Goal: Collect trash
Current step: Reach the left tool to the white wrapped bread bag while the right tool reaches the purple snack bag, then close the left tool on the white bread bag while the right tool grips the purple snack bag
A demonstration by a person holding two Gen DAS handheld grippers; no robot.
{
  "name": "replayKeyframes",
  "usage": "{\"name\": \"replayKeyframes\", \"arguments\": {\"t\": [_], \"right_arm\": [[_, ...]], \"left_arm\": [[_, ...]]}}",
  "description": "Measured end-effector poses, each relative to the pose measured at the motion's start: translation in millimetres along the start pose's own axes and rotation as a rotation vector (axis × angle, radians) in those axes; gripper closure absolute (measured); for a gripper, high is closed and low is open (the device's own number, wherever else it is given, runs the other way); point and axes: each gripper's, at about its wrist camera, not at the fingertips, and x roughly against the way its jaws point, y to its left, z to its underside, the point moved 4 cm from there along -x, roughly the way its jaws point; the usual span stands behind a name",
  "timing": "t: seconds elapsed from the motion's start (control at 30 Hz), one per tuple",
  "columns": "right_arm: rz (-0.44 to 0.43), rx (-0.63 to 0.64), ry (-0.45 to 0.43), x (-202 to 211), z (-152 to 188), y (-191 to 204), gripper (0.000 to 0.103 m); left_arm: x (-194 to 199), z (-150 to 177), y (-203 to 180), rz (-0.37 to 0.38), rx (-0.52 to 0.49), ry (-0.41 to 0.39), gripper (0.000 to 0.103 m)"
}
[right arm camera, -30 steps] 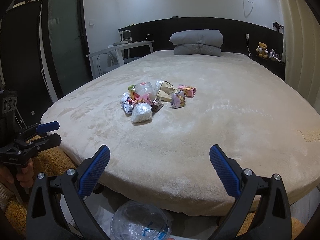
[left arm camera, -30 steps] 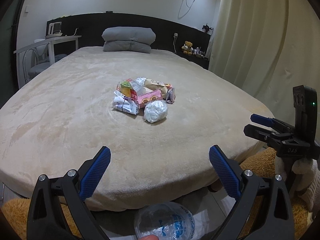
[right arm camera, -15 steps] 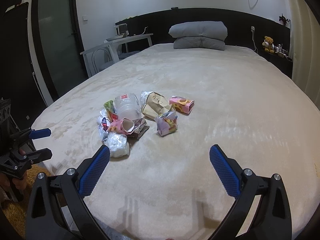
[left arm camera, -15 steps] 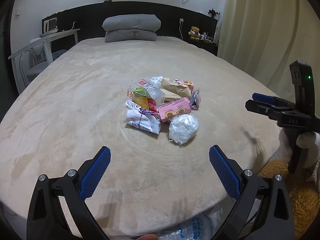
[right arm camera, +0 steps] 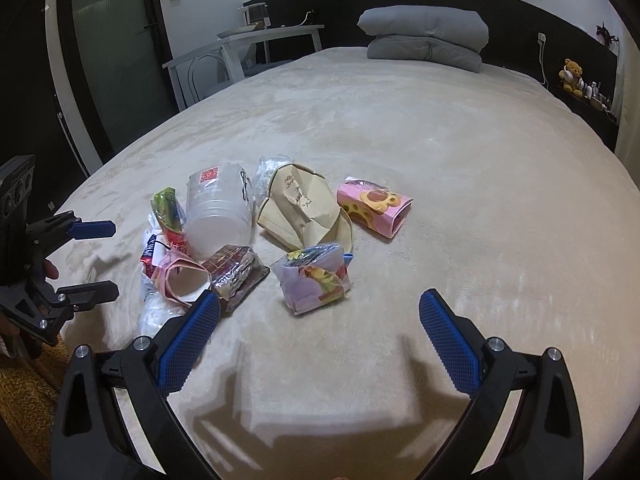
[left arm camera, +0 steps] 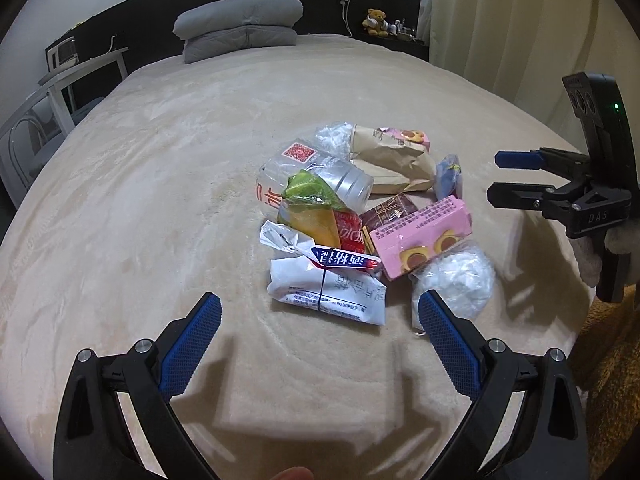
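A heap of trash lies on the beige bed [left arm camera: 140,200]: a white wrapper [left arm camera: 326,284], a pink box [left arm camera: 420,236], a crumpled white bag [left arm camera: 454,280], a clear plastic cup [left arm camera: 320,180] and a brown paper bag [left arm camera: 388,160]. My left gripper [left arm camera: 318,334] hovers open just short of the white wrapper, holding nothing. In the right wrist view my right gripper [right arm camera: 320,332] is open and empty, close to a purple wrapper [right arm camera: 316,280], with the brown paper bag [right arm camera: 304,208], clear cup [right arm camera: 218,208] and a pink carton [right arm camera: 374,204] beyond it.
Folded grey bedding [left arm camera: 240,24] sits at the head of the bed by a dark headboard. A white desk and chair [left arm camera: 60,92] stand on the left, curtains [left arm camera: 520,20] on the right. An orange rug [left arm camera: 608,360] covers the floor beside the bed.
Both grippers have moved forward from beyond the bed's edge to over the bed, close to the trash heap. The plastic bag seen below the fingers earlier is out of view.
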Motion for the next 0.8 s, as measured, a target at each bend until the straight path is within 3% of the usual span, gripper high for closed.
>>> {"name": "replayKeyframes", "arguments": {"t": [0.17,0.27,0.33,0.4,0.43,0.5,0.8], "right_arm": [[-0.021,0.023,0.031,-22,-4,-4,0.008],[-0.029,0.042,0.052,-33,-4,-3,0.017],[-0.021,0.047,0.057,-38,-4,-4,0.031],[-0.019,0.044,0.062,-41,-5,-4,0.039],[-0.026,0.047,0.064,-41,-5,-4,0.047],[-0.012,0.06,0.06,-40,-5,-3,0.058],[-0.023,0.075,0.027,-25,-1,7,0.059]], "left_arm": [[-28,-3,-1,0.027,-0.057,0.047,0.006],[-38,-3,1,0.059,-0.062,0.064,0.006],[-42,-4,4,0.057,-0.069,0.065,0.007],[-45,-6,7,0.055,-0.066,0.057,0.008],[-45,-8,10,0.068,-0.059,0.052,0.018],[-46,-7,10,0.097,-0.056,0.057,0.03],[-29,-4,15,0.085,-0.059,0.01,0.03]]}}
